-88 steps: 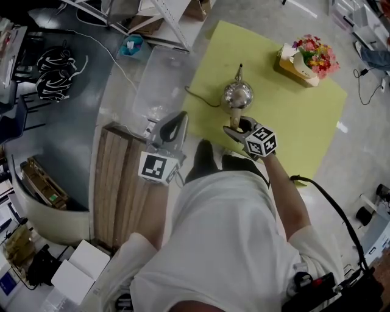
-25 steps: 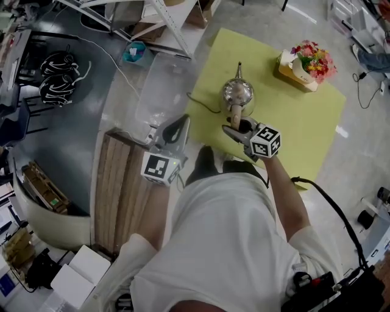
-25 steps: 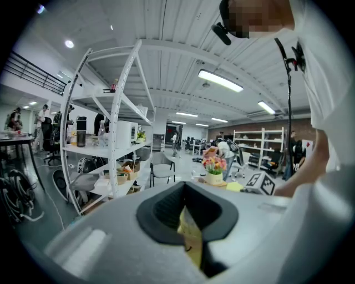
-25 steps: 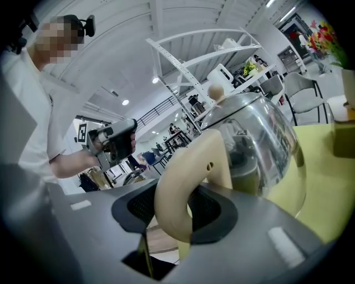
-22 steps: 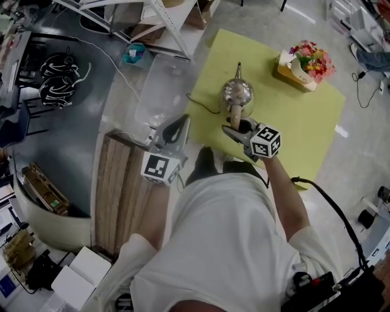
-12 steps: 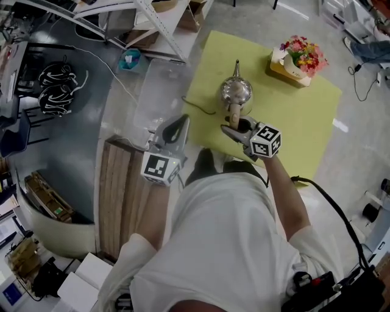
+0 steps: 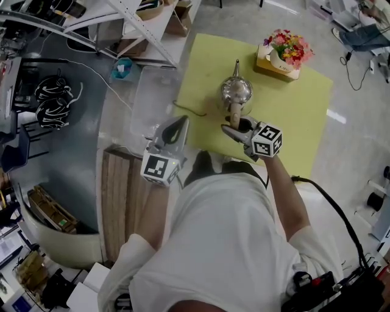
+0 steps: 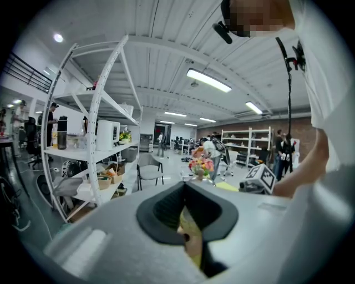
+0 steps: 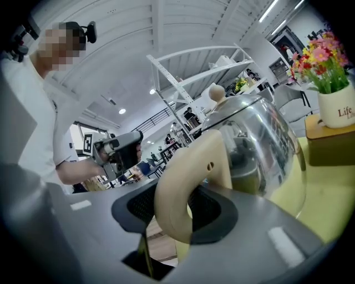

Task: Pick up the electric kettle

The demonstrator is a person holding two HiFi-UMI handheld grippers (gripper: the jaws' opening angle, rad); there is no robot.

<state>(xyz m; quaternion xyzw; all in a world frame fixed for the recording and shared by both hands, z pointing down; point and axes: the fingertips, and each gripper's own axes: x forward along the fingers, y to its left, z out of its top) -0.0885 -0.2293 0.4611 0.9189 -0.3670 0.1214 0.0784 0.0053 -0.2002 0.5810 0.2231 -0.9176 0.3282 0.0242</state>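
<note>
A shiny steel electric kettle (image 7: 236, 92) with a thin spout and a beige handle (image 7: 234, 113) hangs over the yellow table (image 7: 292, 116). My right gripper (image 7: 234, 129) is shut on that handle. In the right gripper view the beige handle (image 9: 183, 188) sits between the dark pads, and the kettle body (image 9: 249, 150) rises just beyond them. My left gripper (image 7: 173, 129) is held off the table's left edge, shut and with nothing in it. The left gripper view looks past its closed jaws (image 8: 186, 216) across the room.
A pot of flowers (image 7: 283, 49) on a wooden block stands at the table's far corner. A black cord (image 7: 189, 109) lies on the table's left part. A clear plastic bin (image 7: 149, 103), a wooden bench (image 7: 122, 201) and a white shelf frame (image 7: 134, 18) are to the left.
The table, the cord and the flower pot have slid left and up in the head view while the kettle stays in the right gripper. Both grips look the same.
</note>
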